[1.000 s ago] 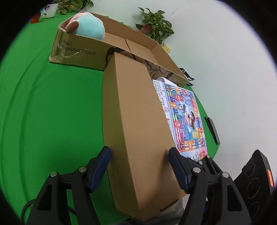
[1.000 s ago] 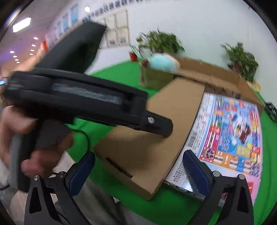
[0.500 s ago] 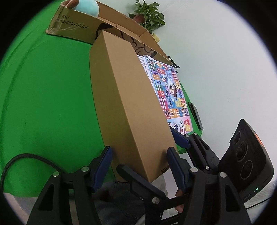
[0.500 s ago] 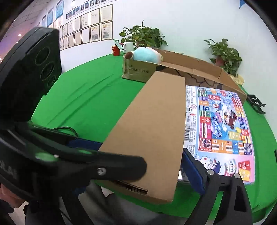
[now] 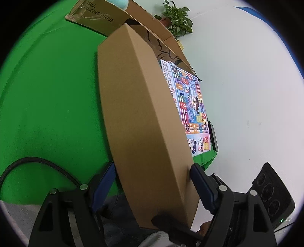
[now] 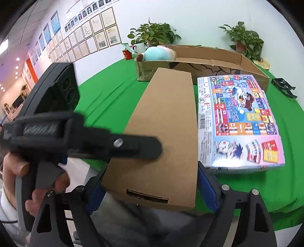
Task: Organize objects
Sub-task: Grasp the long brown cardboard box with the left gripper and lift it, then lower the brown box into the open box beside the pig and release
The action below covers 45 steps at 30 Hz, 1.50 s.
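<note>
A long flat brown cardboard box [image 5: 136, 106] [image 6: 169, 117] lies on the green table [image 5: 47, 95], its near end past the table edge. My left gripper [image 5: 152, 174] straddles that end. Its jaws are opening, the blue pads just beside the box's faces, not pressing. One of its fingers [image 6: 136, 146] lies over the box's top in the right wrist view. My right gripper [image 6: 151, 171] brackets the same end across its width. Its jaws are closing and the pads stand close to the box's sides. A colourful board game box [image 6: 237, 114] [image 5: 190, 102] lies right of it.
A large open carton [image 6: 209, 57] [image 5: 106, 17] with a blue plush toy [image 6: 157, 53] stands at the far side. Potted plants [image 6: 153, 34], a white mug [image 6: 139, 47] and a black holder [image 6: 283, 87] sit near the back. A black cable [image 5: 38, 161] crosses the near left.
The left gripper's jaws have spread off the cardboard box. The right gripper has swung from the box's near corner to square on its near end, and its jaws have narrowed.
</note>
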Each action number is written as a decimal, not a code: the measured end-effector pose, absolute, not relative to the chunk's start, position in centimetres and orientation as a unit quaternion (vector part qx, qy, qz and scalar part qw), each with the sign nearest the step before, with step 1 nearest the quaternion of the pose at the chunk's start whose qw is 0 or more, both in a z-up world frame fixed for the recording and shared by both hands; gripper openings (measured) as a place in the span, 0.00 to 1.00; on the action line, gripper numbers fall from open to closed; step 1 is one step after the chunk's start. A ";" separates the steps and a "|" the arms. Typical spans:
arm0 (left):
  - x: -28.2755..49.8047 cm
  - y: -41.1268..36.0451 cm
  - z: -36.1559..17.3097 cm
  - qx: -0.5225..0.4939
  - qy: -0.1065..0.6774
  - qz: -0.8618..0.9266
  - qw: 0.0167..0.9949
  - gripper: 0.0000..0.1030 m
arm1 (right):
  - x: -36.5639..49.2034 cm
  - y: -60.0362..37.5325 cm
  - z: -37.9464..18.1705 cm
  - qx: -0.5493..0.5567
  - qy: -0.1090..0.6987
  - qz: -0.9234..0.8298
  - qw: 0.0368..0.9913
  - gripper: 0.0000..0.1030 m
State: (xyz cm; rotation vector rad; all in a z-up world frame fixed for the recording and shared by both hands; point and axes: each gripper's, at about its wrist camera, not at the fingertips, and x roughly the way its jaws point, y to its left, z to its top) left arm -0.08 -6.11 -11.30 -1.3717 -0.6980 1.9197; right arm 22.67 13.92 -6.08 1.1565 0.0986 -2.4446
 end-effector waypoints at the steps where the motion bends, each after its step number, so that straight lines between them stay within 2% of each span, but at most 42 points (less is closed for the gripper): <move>1: 0.1 -6.0 -11.4 -0.527 -0.265 0.735 0.334 0.77 | 22.9 13.9 -6.1 0.417 0.039 -0.882 0.216 0.81; 8: 0.5 -5.5 -11.6 -0.514 -0.256 0.751 0.325 0.75 | 24.3 14.4 -6.0 0.412 0.028 -0.885 0.216 0.80; 17: -1.9 -4.9 -6.4 -0.424 -0.200 0.814 0.342 0.75 | 22.4 14.4 -1.9 0.324 0.011 -0.922 0.211 0.80; 25: -8.1 -3.7 -1.7 -0.366 -0.155 0.844 0.360 0.75 | 16.6 15.5 3.4 0.260 0.000 -0.944 0.203 0.80; 30: -13.0 -3.0 3.5 -0.343 -0.157 0.844 0.381 0.75 | 13.6 16.6 6.8 0.232 0.014 -0.954 0.188 0.80; 45: -21.0 -3.5 9.9 -0.348 -0.182 0.849 0.354 0.74 | 1.8 16.2 12.8 0.228 0.012 -0.953 0.200 0.79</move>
